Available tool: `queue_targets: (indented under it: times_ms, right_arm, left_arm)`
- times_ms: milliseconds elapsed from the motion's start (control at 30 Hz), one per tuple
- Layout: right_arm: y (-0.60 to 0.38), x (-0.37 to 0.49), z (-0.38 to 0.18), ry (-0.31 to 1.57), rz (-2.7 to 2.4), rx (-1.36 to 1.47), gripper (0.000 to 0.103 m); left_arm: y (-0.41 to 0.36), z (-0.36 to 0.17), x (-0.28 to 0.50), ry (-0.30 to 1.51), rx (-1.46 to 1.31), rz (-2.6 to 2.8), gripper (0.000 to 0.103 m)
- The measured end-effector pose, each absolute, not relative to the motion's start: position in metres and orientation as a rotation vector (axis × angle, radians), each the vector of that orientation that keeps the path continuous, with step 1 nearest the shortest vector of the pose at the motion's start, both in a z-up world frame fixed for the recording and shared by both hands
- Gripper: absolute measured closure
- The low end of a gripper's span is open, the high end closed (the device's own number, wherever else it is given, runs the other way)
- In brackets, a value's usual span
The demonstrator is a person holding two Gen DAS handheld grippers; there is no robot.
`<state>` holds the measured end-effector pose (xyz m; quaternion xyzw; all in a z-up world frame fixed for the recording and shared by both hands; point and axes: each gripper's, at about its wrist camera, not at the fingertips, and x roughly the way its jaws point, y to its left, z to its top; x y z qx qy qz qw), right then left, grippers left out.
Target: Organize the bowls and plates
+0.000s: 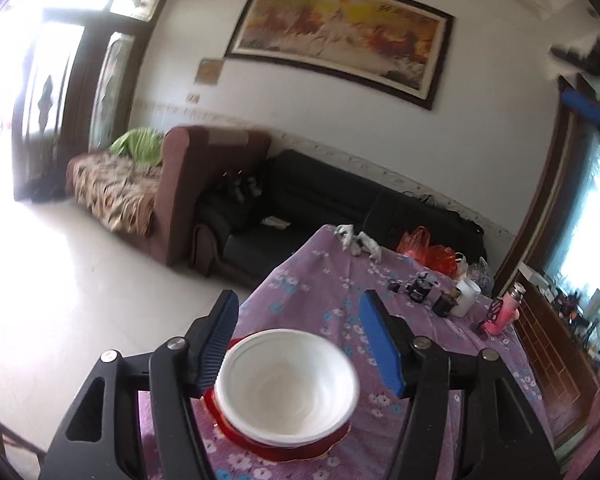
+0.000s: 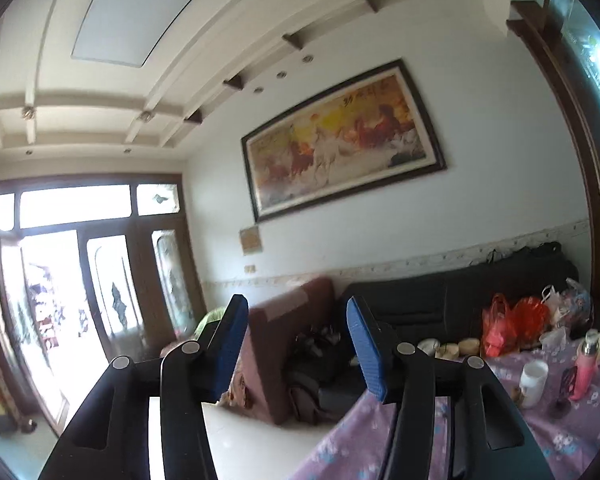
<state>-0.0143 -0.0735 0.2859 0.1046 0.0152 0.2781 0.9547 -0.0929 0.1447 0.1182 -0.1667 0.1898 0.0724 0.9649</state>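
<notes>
In the left wrist view a white bowl rests on a red plate on the purple flowered tablecloth. My left gripper is open above and just beyond the bowl, with blue pads on either side that do not touch it. The right wrist view points level across the room. There my right gripper is open with nothing between its fingers, raised over the table's near edge. No plate or bowl shows in that view.
At the table's far right stand a white mug, a dark jar, a pink bottle and red plastic bags. A black sofa and a brown armchair stand beyond the table. Pale floor lies on the left.
</notes>
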Motion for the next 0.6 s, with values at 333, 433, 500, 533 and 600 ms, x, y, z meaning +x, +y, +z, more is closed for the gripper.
queue_targets:
  times_ms: [333,433,500,533,600]
  right_arm:
    - [-0.140,-0.011,0.146,0.309,0.526,0.241,0.047]
    - [-0.166,-0.010,0.120,0.342,0.502,0.247,0.046]
    - [-0.187,-0.007,0.108,0.355,0.474,0.254,0.045]
    - [-0.197,-0.008,0.102,0.355,0.454,0.260,0.045]
    - [-0.219,-0.010,0.090,0.351,0.411,0.275,0.044]
  left_arm:
    - [0.061,0.116,-0.064,0.466,-0.211,-0.024,0.026]
    - [0.027,0.115,-0.058,0.489,-0.151,-0.081,0.024]
    - [0.005,0.112,-0.053,0.505,-0.106,-0.113,0.021]
    - [-0.006,0.111,-0.052,0.508,-0.085,-0.132,0.020]
    - [-0.028,0.107,-0.051,0.516,-0.034,-0.154,0.015]
